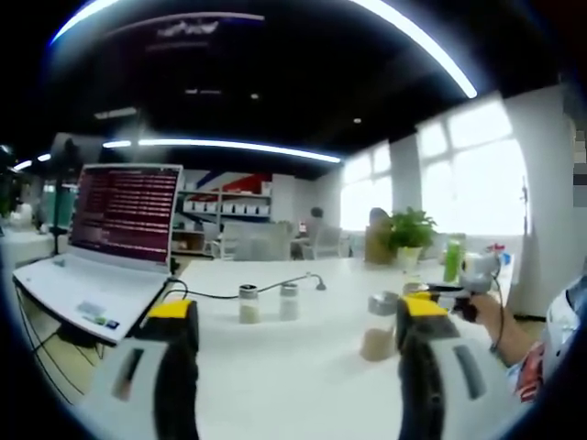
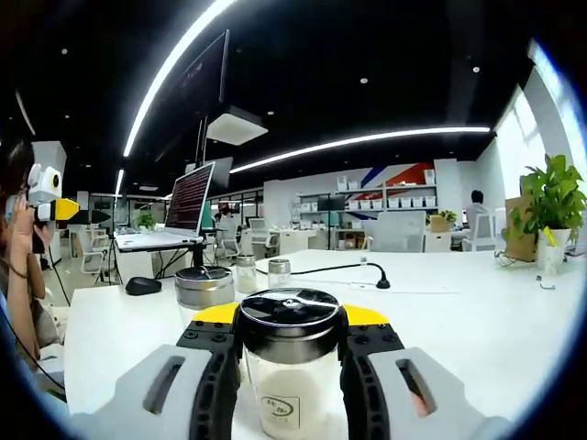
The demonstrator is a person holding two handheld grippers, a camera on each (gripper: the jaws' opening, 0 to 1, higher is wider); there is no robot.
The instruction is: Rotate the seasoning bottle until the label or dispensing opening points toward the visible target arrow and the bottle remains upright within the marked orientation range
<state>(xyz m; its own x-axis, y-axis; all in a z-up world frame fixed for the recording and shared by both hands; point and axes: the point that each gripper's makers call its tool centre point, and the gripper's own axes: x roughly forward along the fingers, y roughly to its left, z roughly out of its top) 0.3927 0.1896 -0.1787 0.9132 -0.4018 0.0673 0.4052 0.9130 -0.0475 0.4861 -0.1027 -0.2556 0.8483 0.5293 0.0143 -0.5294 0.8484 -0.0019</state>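
The right tongs [image 2: 290, 367] are clenched on the seasoning bottle [image 2: 288, 367], which stands upright on the white worktop [image 2: 477, 321] between their jaws; the left tongs [image 1: 293, 330] hang released above the worktop, grasping nothing; the turning step seems in hand; no target arrow is visible, so the next move calls for finding it, then twisting the bottle without tipping

Clear glass seasoning bottle [image 2: 287, 385], glossy, is capped by a shiny brushed-metal lid and carries a small paper label. Right gripper [image 2: 289, 371] is made of matt grey plastic with black jaws and yellow tips. White table [image 2: 477, 321] is seen as smooth, semi-matt. Silver laptop [image 1: 96, 266] looks matt, its screen glossy.
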